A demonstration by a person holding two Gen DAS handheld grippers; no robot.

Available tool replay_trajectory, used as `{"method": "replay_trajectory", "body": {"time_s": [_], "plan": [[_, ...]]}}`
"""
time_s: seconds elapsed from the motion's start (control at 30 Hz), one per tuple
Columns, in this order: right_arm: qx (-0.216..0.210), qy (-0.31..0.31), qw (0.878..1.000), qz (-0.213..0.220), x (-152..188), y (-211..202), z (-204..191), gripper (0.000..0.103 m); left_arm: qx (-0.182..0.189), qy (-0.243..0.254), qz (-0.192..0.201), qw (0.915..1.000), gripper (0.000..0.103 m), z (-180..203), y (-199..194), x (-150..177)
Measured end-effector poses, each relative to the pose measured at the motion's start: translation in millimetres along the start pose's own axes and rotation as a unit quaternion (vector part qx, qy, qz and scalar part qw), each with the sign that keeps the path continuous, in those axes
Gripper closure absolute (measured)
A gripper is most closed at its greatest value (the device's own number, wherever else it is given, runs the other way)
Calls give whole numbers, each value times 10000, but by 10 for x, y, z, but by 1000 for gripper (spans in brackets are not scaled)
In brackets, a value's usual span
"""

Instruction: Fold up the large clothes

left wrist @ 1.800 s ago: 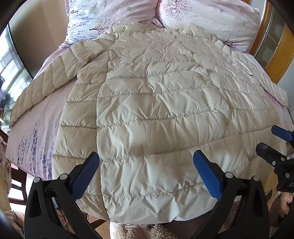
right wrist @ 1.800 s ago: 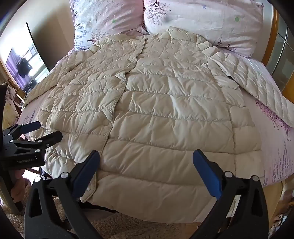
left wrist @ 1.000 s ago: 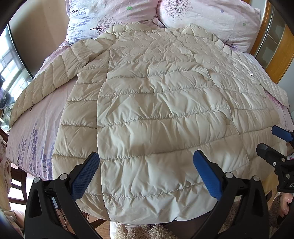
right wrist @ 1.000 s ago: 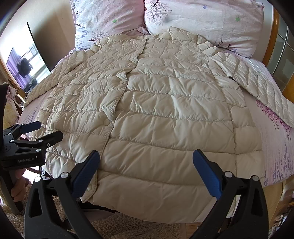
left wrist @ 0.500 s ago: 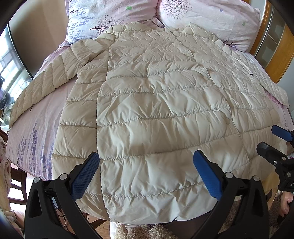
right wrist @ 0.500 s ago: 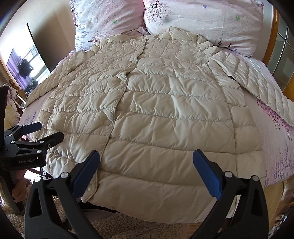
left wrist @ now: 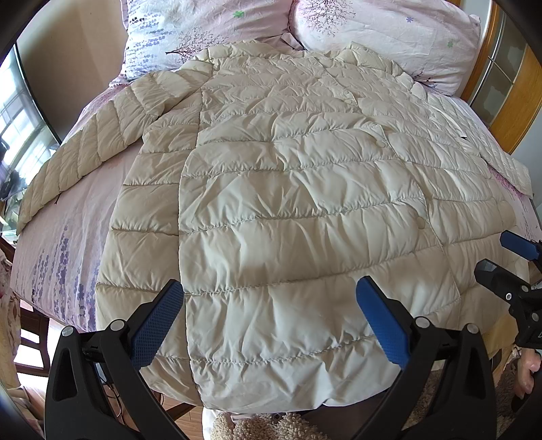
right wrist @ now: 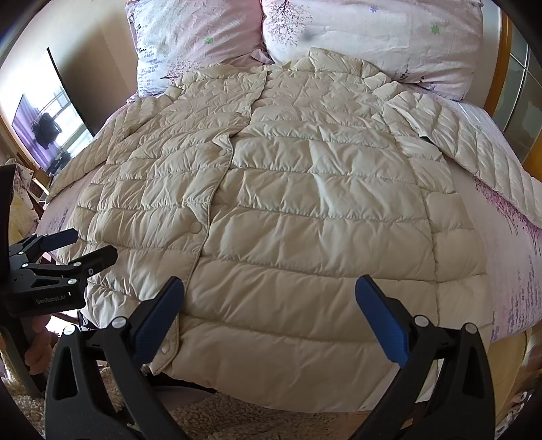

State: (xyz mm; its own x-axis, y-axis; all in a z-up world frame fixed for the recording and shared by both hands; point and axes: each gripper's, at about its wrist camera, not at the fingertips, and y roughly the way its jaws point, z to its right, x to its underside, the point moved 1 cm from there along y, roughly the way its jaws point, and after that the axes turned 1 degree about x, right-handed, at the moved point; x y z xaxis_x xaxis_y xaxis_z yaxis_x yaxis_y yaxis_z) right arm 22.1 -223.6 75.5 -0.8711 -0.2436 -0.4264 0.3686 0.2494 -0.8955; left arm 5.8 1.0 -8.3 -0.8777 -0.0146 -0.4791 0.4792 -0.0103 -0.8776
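A cream quilted down coat (left wrist: 288, 189) lies flat and buttoned, front up, across the bed, collar toward the pillows, hem hanging over the near edge; it fills the right wrist view (right wrist: 305, 210) too. Its sleeves (left wrist: 91, 145) (right wrist: 474, 145) spread out to both sides. My left gripper (left wrist: 269, 318) is open and empty above the hem's left part. My right gripper (right wrist: 269, 318) is open and empty above the hem's right part. Each gripper shows at the edge of the other's view (left wrist: 501, 260) (right wrist: 81, 247).
The bed has a pink flowered sheet (left wrist: 71, 237) and two matching pillows (left wrist: 210, 23) (right wrist: 389, 37) at the head. A wooden frame (left wrist: 511, 84) stands at right, a dark screen (right wrist: 67, 91) at left. A shaggy beige rug (right wrist: 244, 419) lies below the hem.
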Motion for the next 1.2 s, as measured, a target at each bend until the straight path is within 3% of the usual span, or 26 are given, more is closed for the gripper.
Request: {"method": "replay_trajectory", "body": {"time_s": [1.2], "plan": [[-55,42,10000,29,-13,9,8,2,4,-2,-9,10000,1,-1,15,12]]}}
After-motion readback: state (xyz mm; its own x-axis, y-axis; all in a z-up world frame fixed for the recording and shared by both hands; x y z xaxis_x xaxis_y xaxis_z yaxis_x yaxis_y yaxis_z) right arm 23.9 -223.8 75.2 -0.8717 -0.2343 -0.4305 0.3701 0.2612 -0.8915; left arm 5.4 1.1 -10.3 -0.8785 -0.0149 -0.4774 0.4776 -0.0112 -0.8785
